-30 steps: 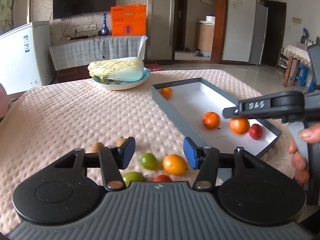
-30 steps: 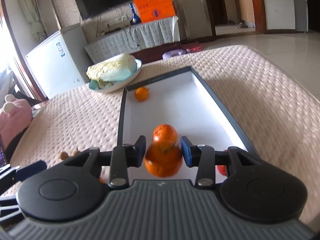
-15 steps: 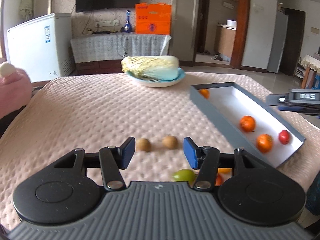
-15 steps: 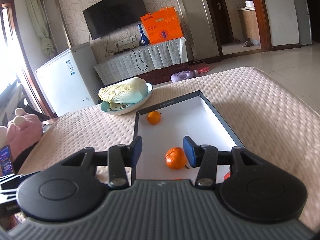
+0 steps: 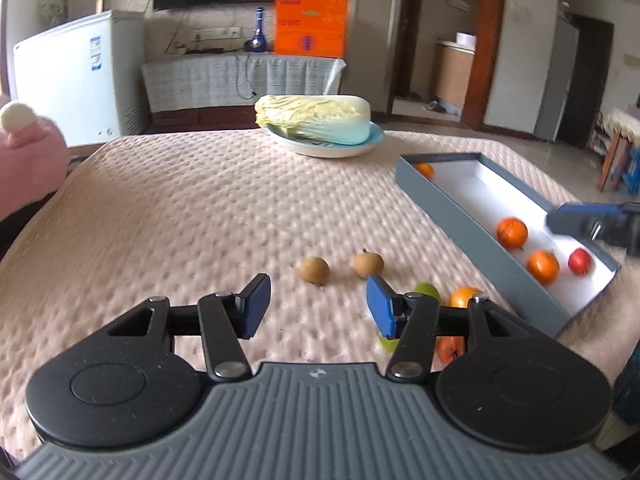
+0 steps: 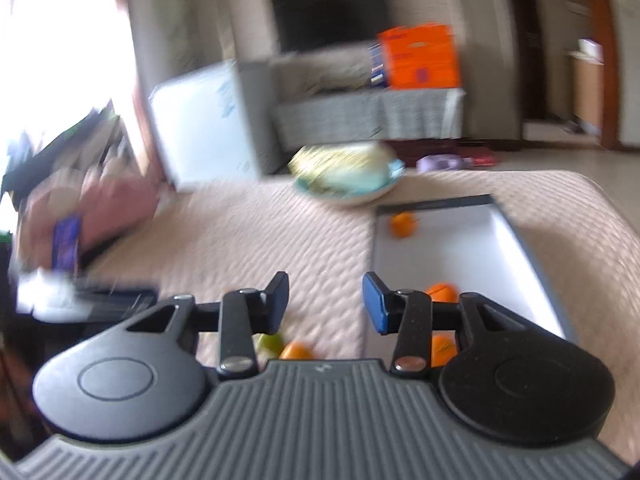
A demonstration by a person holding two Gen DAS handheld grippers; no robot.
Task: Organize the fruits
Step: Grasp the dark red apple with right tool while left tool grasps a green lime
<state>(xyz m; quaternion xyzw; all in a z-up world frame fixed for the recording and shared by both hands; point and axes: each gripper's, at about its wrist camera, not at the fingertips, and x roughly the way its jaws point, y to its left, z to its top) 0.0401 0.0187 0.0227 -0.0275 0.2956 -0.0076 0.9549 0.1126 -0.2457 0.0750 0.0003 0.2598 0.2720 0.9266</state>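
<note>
Now your right claw is empty with its jaws spread: a second ago it carried an orange between them, and that orange now lies in the grey box, near its close end. Release confirmed. The right wrist view is smeared with motion and has swung off the box toward the loose fruit on the quilted bed cover, so you have pulled back from the drop.

Box contents, left wrist view: a small orange at the far end, a second orange and a red fruit close to the newly placed one. Four pieces in.

Your left claw is also released, nothing between the pads, hovering low over the cover. Ahead of it lie two brown fruits, side by side but apart. To its right, partly hidden behind the finger, sit a green fruit, an orange-yellow fruit and a reddish one; the cluster is blurred, so I cannot tell which touch.

Judgement: roughly half done. At least five pieces remain outside the box. The cabbage on the blue plate is not fruit and should stay.
</note>
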